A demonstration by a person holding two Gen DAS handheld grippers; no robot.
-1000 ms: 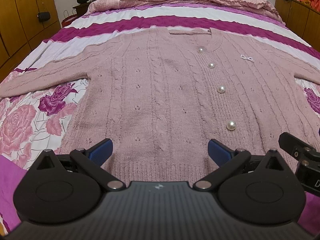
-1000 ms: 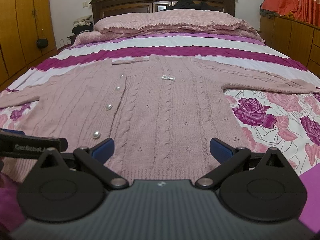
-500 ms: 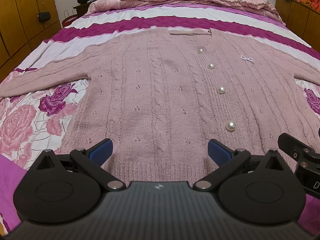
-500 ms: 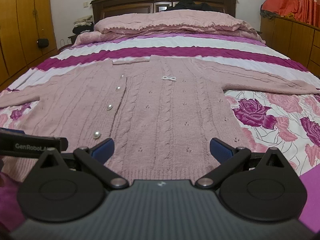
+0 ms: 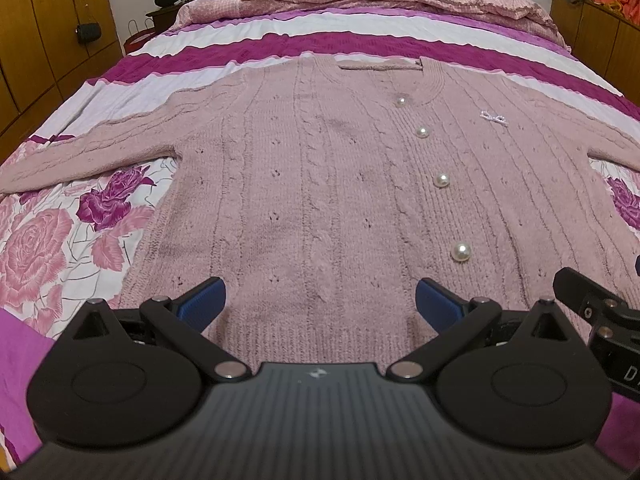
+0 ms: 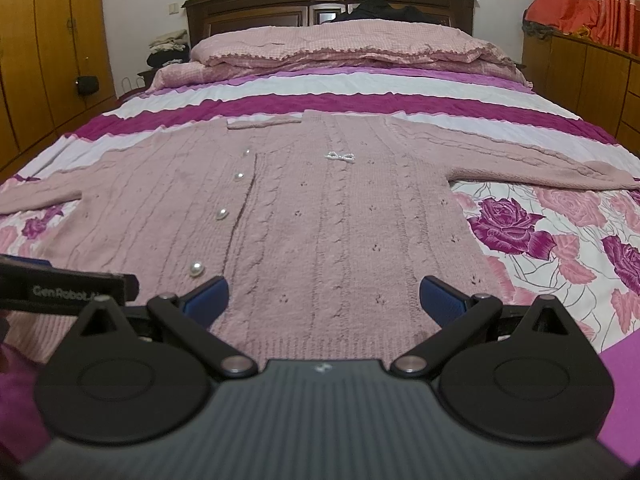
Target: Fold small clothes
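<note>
Haven't folded anything yet, pink cardigan [image 5: 320, 184] lies flat on the bed [image 6: 400, 84], sleeves out, and both my left gripper [image 5: 318, 304] and right gripper [image 6: 322, 300] have fingers wide apart, empty.

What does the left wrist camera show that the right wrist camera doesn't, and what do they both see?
Only the left wrist view shows the left gripper head-on, fingers wide apart, and the cardigan's left sleeve along its length.

Only the right wrist view shows the right gripper head-on, also open, the dark wooden headboard, the orange curtain, and the right sleeve stretched over the rose-print sheet.

Both show the pink cardigan lying flat and unfolded, its pearl buttons, the small bow, and the folded pink quilt.
</note>
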